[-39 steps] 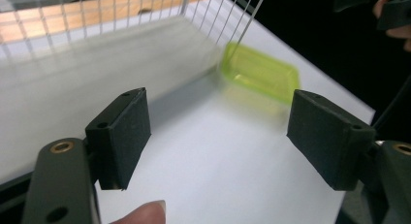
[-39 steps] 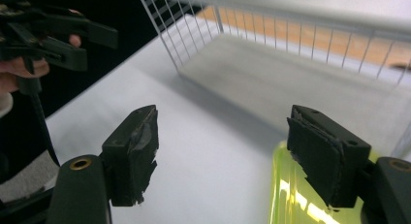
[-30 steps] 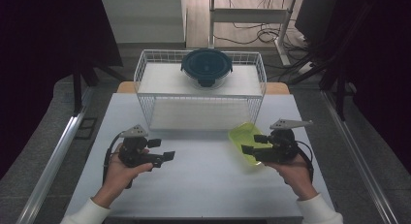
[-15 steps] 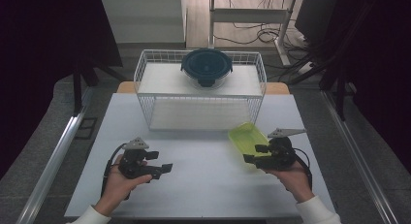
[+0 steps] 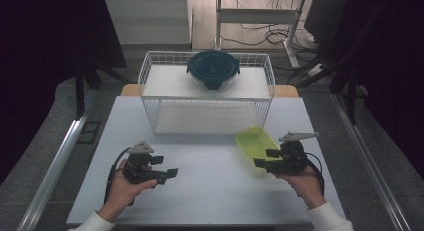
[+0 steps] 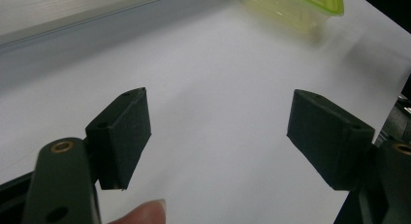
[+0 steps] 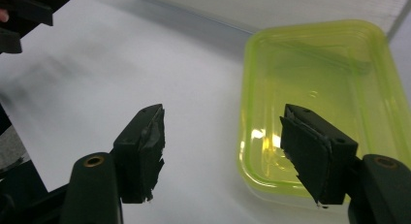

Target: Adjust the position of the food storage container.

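High view: yellow-green tray [image 5: 256, 144] lies on the white surface [image 5: 210, 191], right of centre, just in front of the wire basket [image 5: 150, 91]. Right gripper [image 5: 266, 159] sits at the tray's near right edge, its fingers pointing left across that edge. Contact between them cannot be read from this height.

Right gripper view: the tray [image 7: 320, 88] is translucent, rectangular with rounded corners, open side up, nothing in it. One finger stands over the tray's near rim, the other over bare surface to the left, so the near left wall lies between the two. The fingers are wide apart and neither pad presses on the wall. Whether the one over the rim is touching it or hanging above is hard to tell. The tray's right edge is cut off by the frame.

Left gripper view: the tray [image 6: 295, 3] appears far off at the top edge, cropped there. The left gripper [image 6: 218, 136] has its fingers wide, with only bare surface between them; a fingertip [image 6: 140, 212] shows at the bottom.

High view again: the left gripper [image 5: 165, 166] rests low over the surface, well apart from the tray. A dark round lidded bowl [image 5: 213, 69] sits on top of the basket, at its far side.
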Motion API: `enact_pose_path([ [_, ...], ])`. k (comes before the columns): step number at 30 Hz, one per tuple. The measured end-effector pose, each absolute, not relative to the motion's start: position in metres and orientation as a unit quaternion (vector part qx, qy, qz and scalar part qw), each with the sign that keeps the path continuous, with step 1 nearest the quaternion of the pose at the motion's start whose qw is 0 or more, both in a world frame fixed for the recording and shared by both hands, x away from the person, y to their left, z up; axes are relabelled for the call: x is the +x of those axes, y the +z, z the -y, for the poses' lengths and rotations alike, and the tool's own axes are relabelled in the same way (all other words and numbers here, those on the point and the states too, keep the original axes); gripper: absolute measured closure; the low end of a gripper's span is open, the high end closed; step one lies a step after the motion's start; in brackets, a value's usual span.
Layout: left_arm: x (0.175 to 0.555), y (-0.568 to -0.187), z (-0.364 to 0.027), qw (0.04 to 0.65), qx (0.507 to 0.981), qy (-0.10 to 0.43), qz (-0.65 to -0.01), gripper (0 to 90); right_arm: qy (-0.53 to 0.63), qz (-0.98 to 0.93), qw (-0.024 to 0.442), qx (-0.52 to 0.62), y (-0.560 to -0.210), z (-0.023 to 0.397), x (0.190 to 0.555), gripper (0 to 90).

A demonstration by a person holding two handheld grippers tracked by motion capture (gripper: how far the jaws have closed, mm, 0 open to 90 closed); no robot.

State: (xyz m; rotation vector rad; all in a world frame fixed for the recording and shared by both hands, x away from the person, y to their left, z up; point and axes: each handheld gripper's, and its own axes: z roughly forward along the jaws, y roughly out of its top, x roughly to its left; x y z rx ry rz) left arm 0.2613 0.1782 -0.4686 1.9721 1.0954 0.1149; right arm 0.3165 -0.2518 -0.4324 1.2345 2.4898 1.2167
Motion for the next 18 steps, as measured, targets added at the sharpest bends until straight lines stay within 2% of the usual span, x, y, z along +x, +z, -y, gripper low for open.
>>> enact_pose_path([
  [6,0.26,-0.471,-0.181,0.425,0.788,0.044,-0.443,23.6,0.392,-0.816,0.064,0.42,-0.432,0.258,0.326,43.5],
  [15,0.259,-0.474,-0.182,0.419,0.79,0.043,-0.445,23.6,0.361,-0.821,0.092,0.432,-0.426,0.266,0.363,74.1],
  [16,0.259,-0.475,-0.182,0.419,0.79,0.043,-0.445,23.6,0.361,-0.821,0.092,0.432,-0.426,0.266,0.363,74.1],
  [17,0.26,-0.475,-0.182,0.418,0.791,0.042,-0.444,23.6,0.343,-0.828,0.104,0.432,-0.426,0.265,0.373,80.5],
  [18,0.261,-0.476,-0.181,0.417,0.793,0.04,-0.443,23.6,0.336,-0.831,0.111,0.43,-0.426,0.265,0.376,82.4],
])
